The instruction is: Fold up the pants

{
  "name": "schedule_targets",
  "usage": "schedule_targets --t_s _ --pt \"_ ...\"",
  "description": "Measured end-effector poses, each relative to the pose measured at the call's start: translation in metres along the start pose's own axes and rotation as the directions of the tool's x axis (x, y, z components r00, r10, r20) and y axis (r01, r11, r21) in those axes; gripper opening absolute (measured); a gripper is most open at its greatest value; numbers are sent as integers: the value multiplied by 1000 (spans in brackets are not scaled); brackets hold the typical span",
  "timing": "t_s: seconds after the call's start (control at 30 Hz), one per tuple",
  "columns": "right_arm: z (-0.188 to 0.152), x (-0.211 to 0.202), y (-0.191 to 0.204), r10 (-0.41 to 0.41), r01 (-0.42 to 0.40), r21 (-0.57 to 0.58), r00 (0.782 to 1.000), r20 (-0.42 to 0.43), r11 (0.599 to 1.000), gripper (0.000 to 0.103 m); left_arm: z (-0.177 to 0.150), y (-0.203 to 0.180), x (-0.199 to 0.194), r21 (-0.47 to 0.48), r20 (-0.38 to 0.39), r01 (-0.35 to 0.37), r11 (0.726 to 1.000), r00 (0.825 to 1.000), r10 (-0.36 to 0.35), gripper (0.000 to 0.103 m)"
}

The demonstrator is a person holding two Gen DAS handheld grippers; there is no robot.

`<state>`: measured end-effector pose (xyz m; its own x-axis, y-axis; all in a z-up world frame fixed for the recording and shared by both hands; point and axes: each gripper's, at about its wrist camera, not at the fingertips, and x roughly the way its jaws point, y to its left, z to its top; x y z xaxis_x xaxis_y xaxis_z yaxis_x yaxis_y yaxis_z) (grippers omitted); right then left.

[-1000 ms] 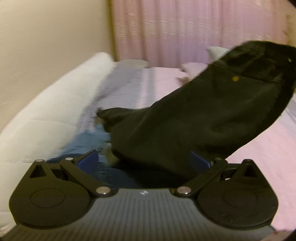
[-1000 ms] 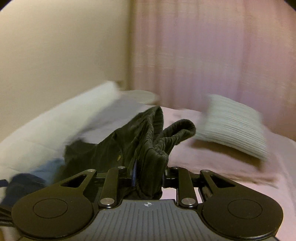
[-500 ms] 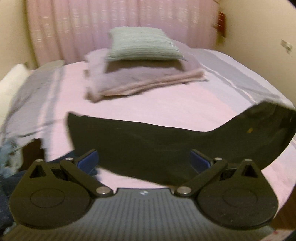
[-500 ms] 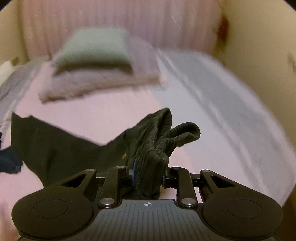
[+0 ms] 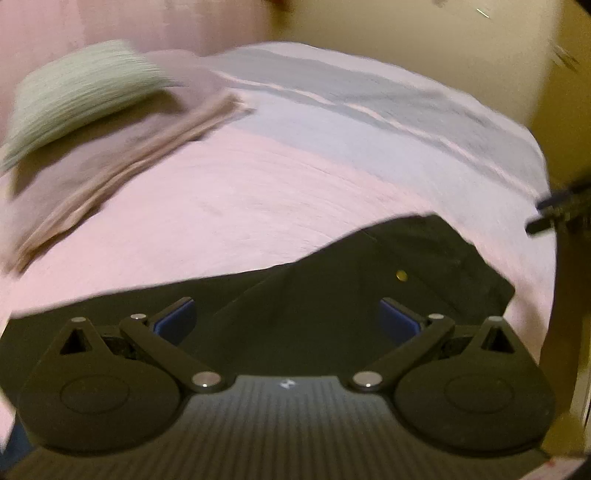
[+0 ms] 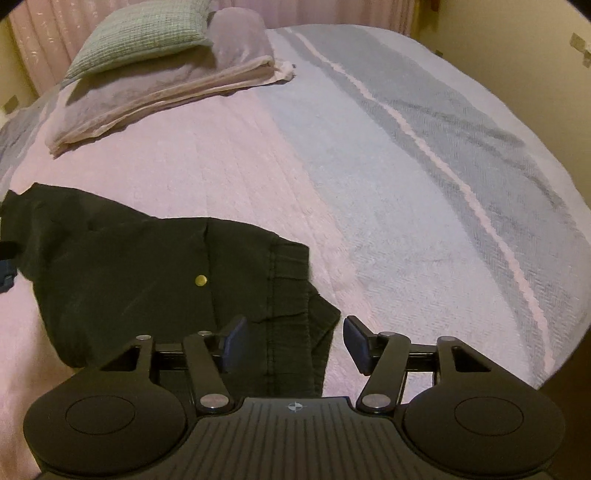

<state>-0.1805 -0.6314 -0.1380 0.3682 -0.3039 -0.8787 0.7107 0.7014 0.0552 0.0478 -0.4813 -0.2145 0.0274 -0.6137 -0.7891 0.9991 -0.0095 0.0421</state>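
Note:
The black pants (image 6: 129, 266) lie spread flat on the pink bedspread (image 6: 240, 177), brass button (image 6: 200, 280) facing up. My right gripper (image 6: 295, 341) is open just above the elastic waistband (image 6: 288, 295), which lies loose between the blue pads. In the left wrist view the pants (image 5: 314, 302) stretch across the lower frame, the button (image 5: 401, 274) toward the right. My left gripper (image 5: 288, 317) hangs wide open over the cloth and holds nothing.
A green pillow (image 6: 147, 33) rests on a folded mauve blanket (image 6: 166, 88) at the head of the bed. Grey and white stripes (image 6: 424, 147) cover the bed's right side. A yellow wall (image 5: 443, 44) stands beyond. Something dark (image 5: 561, 206) juts in at the left view's right edge.
The right gripper opened and let go of the bunched waistband. The pants went from hanging in the air to lying flat on the bed. Both views swung right.

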Motion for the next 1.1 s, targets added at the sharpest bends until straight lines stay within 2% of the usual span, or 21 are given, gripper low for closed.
schedule_targets --t_s 0.13,0.23,0.4,0.53,0.6,0.73,0.83,0.9,0.93,1.0,1.03,1.07,1.1 --pt "11 26 -1 52 -55 -100 998 -33 993 56 1 15 50 139 -47 63 988 997 -56 103" --pt "28 55 -3 95 -105 -191 994 -61 976 56 1 30 79 175 -92 94 980 993 -78 102" --pt "58 118 -4 180 -209 -341 977 -114 917 56 -8 64 133 153 -175 116 981 981 -89 93" --pt "74 166 -4 243 -301 -446 953 -184 843 56 -18 84 170 194 -267 181 964 955 -125 89" --pt "82 185 -3 268 -342 -493 939 -217 800 56 -20 94 183 211 -296 218 953 943 -151 83" --pt "92 215 -5 325 -452 -519 890 -321 726 56 -19 110 202 207 -336 325 923 910 -245 77" --pt "99 227 -9 363 -524 -480 846 -391 703 55 -15 113 210 222 -368 396 891 880 -300 71" --pt "103 231 -10 381 -564 -440 814 -439 698 53 -13 114 217 234 -396 439 867 858 -328 62" --pt "101 232 -11 391 -588 -412 792 -469 696 44 -12 113 216 237 -405 456 858 849 -340 58" --pt "101 230 -10 388 -581 -406 796 -465 705 39 -11 113 214 251 -418 475 843 839 -348 39" --pt "102 226 -11 381 -572 -405 801 -461 714 30 -12 113 212 257 -421 474 842 839 -344 34" --pt "104 222 -11 366 -551 -409 815 -448 727 15 -12 112 209 267 -421 465 844 844 -332 24" --pt "103 217 -7 353 -532 -411 828 -437 740 13 -13 112 204 279 -417 451 848 852 -317 13"
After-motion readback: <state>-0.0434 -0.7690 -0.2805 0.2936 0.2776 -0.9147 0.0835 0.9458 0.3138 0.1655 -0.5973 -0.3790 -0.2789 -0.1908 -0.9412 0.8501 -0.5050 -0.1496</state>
